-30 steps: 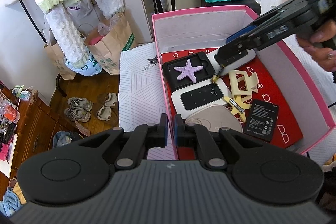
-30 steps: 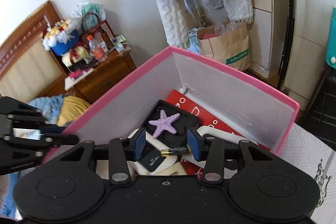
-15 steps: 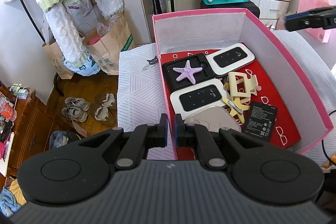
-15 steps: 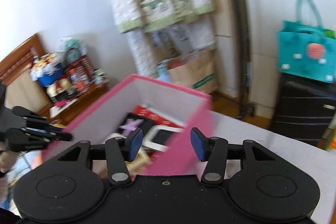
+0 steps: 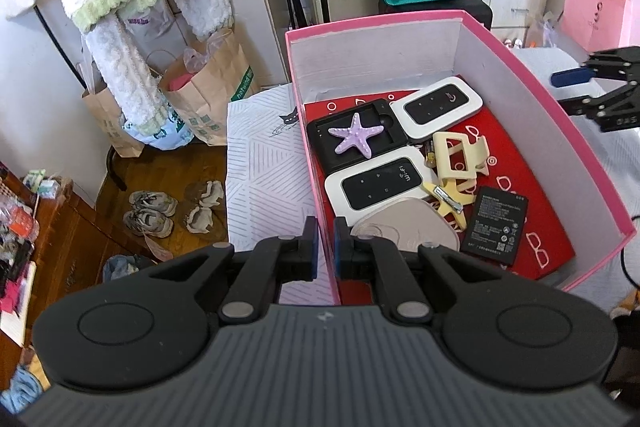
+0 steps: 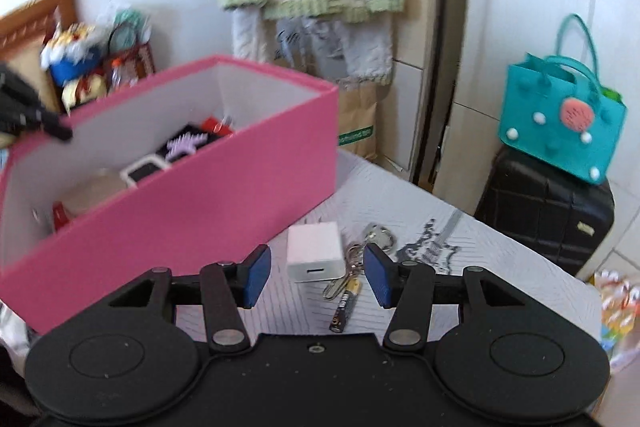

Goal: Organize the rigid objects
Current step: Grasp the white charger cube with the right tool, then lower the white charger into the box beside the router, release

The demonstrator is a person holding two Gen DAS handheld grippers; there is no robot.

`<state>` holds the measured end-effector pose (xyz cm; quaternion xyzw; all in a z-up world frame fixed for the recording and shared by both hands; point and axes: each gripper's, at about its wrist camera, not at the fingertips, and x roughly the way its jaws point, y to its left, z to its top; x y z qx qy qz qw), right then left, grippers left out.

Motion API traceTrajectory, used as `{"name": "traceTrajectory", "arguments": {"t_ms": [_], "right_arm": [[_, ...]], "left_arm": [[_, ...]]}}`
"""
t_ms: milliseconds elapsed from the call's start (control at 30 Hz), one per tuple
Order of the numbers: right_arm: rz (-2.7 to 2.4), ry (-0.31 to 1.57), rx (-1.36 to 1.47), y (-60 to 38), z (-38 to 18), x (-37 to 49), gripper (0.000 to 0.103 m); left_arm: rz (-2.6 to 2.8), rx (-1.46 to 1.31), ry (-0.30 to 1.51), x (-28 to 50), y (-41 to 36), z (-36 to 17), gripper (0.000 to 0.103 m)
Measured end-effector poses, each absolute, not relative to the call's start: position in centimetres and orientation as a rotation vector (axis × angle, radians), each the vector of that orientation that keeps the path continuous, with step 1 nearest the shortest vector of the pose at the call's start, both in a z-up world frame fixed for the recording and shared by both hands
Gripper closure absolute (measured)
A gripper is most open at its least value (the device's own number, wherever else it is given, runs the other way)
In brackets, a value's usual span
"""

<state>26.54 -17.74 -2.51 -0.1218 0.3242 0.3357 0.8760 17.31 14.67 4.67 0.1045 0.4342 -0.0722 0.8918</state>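
our left gripper (image 5: 325, 241) pinches the near wall of the pink box (image 5: 568, 131), jaws clamped on it. our right gripper (image 6: 317, 277) hangs with jaws spread over the white charger (image 6: 315, 251), keys (image 6: 370, 241) and battery (image 6: 345, 303) on the bed, beside the box.

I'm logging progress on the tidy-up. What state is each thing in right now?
pink box: open, partly filled.
left gripper: shut on the box wall.
right gripper: open, empty, outside the box.
white charger: on the table.
keys: on the table.
battery: on the table.
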Motion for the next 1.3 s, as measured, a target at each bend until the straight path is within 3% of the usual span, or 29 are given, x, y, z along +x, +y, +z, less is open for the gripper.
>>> {"name": "traceTrajectory", "arguments": {"t_ms": [500, 600, 1133, 1300], "right_arm": [[0.708, 0.707, -0.452, -13.3, -5.8, 29.0, 0.047], [0.678, 0.717, -0.446, -13.0, -5.5, 28.6, 0.055], [0.681, 0.487, -0.311, -14.2, 5.4, 22.0, 0.055], [0.797, 0.538, -0.387, -10.2, 5.8, 22.1, 0.055]], "left_arm": [[-0.155, 0.304, 0.885, 16.8, 13.8, 4.8, 0.098], [-0.155, 0.294, 0.886, 16.7, 13.9, 4.9, 0.098], [-0.152, 0.3, 0.882, 16.7, 13.8, 5.0, 0.098], [-0.153, 0.292, 0.879, 16.7, 13.7, 5.0, 0.097]]}}
